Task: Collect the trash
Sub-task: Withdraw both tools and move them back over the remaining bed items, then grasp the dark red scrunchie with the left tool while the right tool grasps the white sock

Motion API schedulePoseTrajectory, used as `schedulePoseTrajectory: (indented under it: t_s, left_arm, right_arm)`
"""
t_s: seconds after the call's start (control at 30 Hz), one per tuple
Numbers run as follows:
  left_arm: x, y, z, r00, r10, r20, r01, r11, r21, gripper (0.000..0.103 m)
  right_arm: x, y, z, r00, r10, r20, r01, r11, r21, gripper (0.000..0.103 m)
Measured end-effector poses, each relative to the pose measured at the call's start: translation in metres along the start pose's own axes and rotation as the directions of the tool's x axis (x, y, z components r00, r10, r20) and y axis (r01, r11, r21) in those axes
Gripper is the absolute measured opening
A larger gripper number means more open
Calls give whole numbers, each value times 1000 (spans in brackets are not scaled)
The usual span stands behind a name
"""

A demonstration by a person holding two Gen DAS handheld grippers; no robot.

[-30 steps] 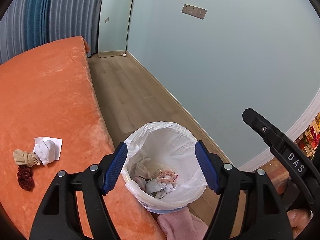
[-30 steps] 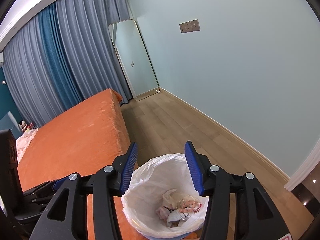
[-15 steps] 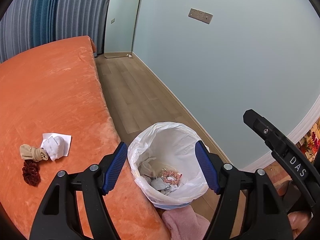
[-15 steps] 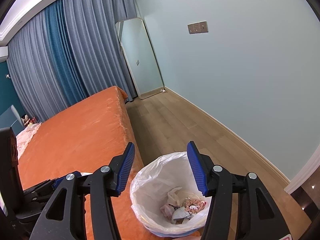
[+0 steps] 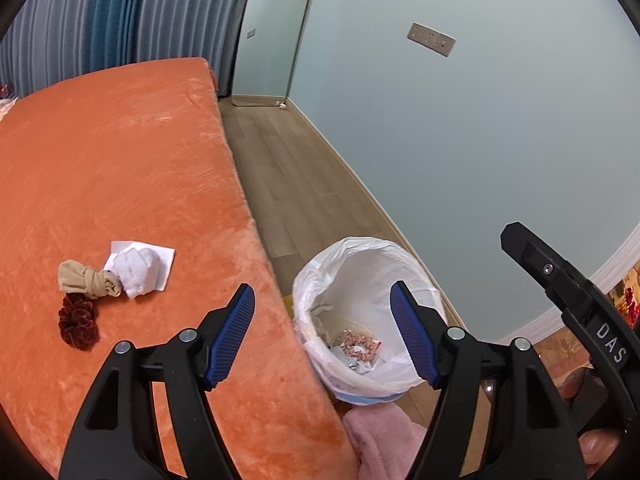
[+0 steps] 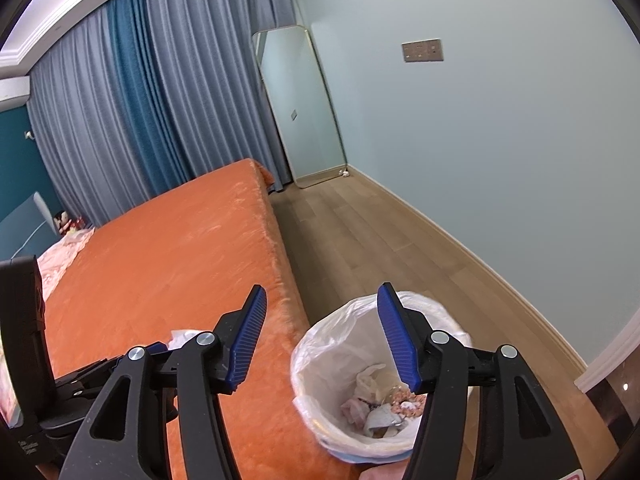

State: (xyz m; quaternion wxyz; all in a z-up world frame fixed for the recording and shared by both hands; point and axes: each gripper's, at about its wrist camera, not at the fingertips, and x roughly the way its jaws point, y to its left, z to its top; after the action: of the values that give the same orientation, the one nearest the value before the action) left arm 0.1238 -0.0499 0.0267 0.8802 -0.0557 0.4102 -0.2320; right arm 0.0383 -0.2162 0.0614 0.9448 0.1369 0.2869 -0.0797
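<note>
Now at a pause between pickups, judging by the layout: left tongs (image 5: 322,334) spread wide with nothing between the ribbed blue pads, straddling the edge of the plush orange bed cover (image 5: 120,168), one pad over the fabric and the other over the round bin lined with a thin white plastic bag (image 5: 360,264). Right tongs (image 6: 320,344) likewise empty, jaws opening, hanging over the same boundary with the bin just beyond and below the right-hand pad. Inside the liner, crumpled white paper and a pink patterned scrunchie (image 5: 362,347), soft and loosely heaped at the bottom. Bin parked on the pale wood-plank floor (image 5: 280,168) tight against the bed's side, presumably so that things can go from the mattress to the bag in one short swing. Remaining trash to the left of and beyond the left tongs, well apart from the pads: a crumpled white tissue on a flat white paper sheet (image 5: 138,266), touching a rolled beige stocking (image 5: 86,280), with a dark red velvety scrunchie (image 5: 78,320) just beside that. All three light, limp and easily pinched. A fuzzy pink cloth (image 5: 380,432) below the bin, near the lower edge.
</note>
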Motion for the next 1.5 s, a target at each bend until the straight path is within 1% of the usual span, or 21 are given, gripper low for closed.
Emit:
schedulePoseTrajectory:
  t_s: [0.2,0.4,0.47,0.5,0.7,0.83,1.03,1.2,1.4,1.47,1.5]
  left_arm:
    - [-4,37,-8,998,55,-8,-55,997,-51,68]
    - [-9,76,-13,996,89,-11,-90,990,-108,68]
    - [-11,88,-16,995,102,-13,-103,987,-120,69]
    - [-12,96,-18,994,108,-14,-109,986,-129,70]
    - [-14,144,-29,988,153,-30,-156,968,-195,80]
    - [-11,182,-38,981,185,-57,-193,952,-237,82]
    - [0,244,-52,969,223,-102,-244,915,-322,82]
    - [17,282,-57,961,238,-140,-273,890,-366,82]
    - [45,314,-60,956,231,-180,-284,881,-378,81]
    - [54,321,-61,957,216,-193,-276,881,-383,79]
    - [58,323,-62,958,208,-199,-272,883,-384,76]
  right_arm:
    - [15,26,-11,999,31,-42,-32,999,-27,57]
    - [30,59,-25,994,63,-85,-69,996,-62,57]
    - [35,70,-28,993,72,-96,-79,994,-75,59]
    - [37,75,-29,992,76,-102,-84,993,-80,62]
    - [60,104,-41,983,105,-150,-121,988,-98,63]
    - [80,125,-52,974,132,-182,-152,983,-106,68]
    - [121,155,-71,956,166,-244,-200,972,-121,68]
    - [161,179,-84,938,179,-296,-226,965,-133,68]
    - [213,202,-103,922,163,-352,-221,966,-133,68]
    - [227,205,-108,917,163,-363,-221,967,-124,68]
    - [234,206,-110,915,166,-368,-224,967,-119,68]
